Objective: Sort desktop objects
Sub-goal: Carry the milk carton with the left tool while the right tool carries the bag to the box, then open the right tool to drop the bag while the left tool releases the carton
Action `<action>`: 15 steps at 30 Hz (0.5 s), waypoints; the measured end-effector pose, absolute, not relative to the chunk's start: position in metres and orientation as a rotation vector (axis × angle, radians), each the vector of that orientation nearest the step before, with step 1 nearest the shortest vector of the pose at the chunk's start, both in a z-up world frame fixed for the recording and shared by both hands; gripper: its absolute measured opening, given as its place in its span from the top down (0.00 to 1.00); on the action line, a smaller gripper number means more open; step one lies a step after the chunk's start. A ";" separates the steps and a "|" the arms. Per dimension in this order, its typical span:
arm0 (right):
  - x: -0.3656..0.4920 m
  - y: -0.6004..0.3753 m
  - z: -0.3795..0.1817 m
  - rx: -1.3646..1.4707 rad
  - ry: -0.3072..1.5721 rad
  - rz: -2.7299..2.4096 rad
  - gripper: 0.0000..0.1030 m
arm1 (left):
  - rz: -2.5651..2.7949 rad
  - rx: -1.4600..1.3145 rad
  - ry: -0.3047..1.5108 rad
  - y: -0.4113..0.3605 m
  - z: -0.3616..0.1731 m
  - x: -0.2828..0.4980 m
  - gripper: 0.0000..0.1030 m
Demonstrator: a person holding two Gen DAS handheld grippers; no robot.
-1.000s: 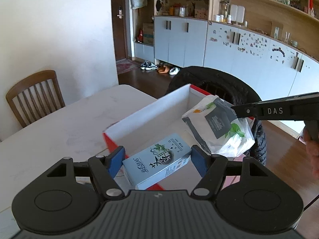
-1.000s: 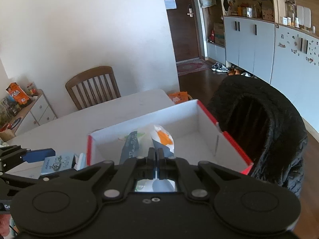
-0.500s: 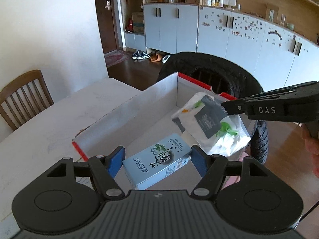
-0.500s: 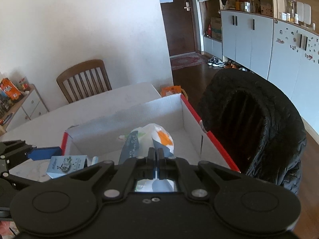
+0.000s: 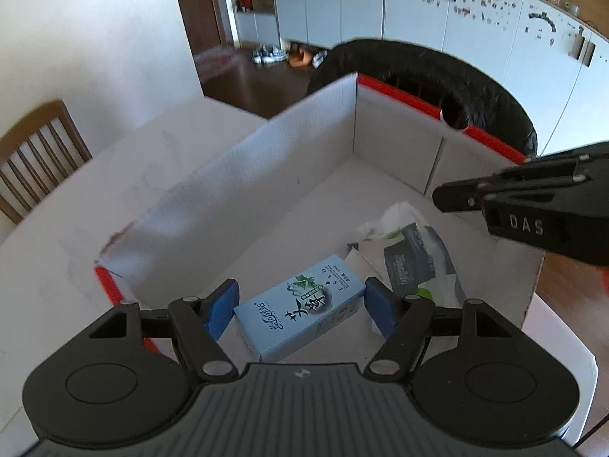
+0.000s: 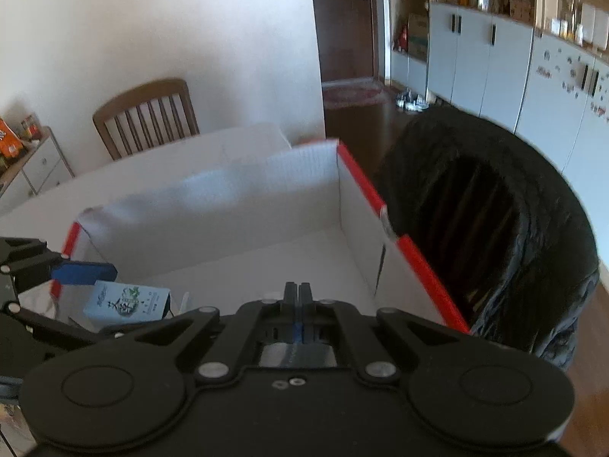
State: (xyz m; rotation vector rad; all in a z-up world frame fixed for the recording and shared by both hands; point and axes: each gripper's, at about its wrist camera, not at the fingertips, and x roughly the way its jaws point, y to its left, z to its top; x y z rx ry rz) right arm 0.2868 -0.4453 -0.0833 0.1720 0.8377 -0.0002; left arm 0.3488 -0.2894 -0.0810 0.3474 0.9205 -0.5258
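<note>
My left gripper (image 5: 300, 310) is shut on a light blue tea carton (image 5: 300, 314) and holds it over the near left corner of the white cardboard box with red rim (image 5: 266, 175). The carton also shows in the right wrist view (image 6: 127, 302). A white and grey plastic pouch (image 5: 415, 262) lies on the box floor, to the right of the carton. My right gripper (image 6: 298, 291) is shut and empty above the box; in the left wrist view it (image 5: 441, 198) hangs above the pouch, apart from it.
The box (image 6: 243, 221) stands on a white table (image 5: 76, 205) near its far edge. A black padded chair (image 6: 487, 221) stands just behind the box. A wooden chair (image 6: 146, 118) is at the far left by the wall.
The pouch has left my right gripper and now lies in the box. My right gripper has risen clear of it. My left gripper has carried the carton forward over the box.
</note>
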 end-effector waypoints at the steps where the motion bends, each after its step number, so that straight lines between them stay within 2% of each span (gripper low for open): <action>1: 0.287 -0.446 -0.086 0.174 0.843 -0.003 1.00 | -0.529 0.346 0.933 -0.291 -0.083 0.351 0.31; 10: 0.288 -0.447 -0.101 0.170 0.904 0.037 0.98 | -0.544 0.404 1.053 -0.309 -0.106 0.368 0.31; 15: 0.289 -0.446 -0.099 0.169 0.903 0.056 0.90 | -0.538 0.418 1.139 -0.310 -0.119 0.376 0.30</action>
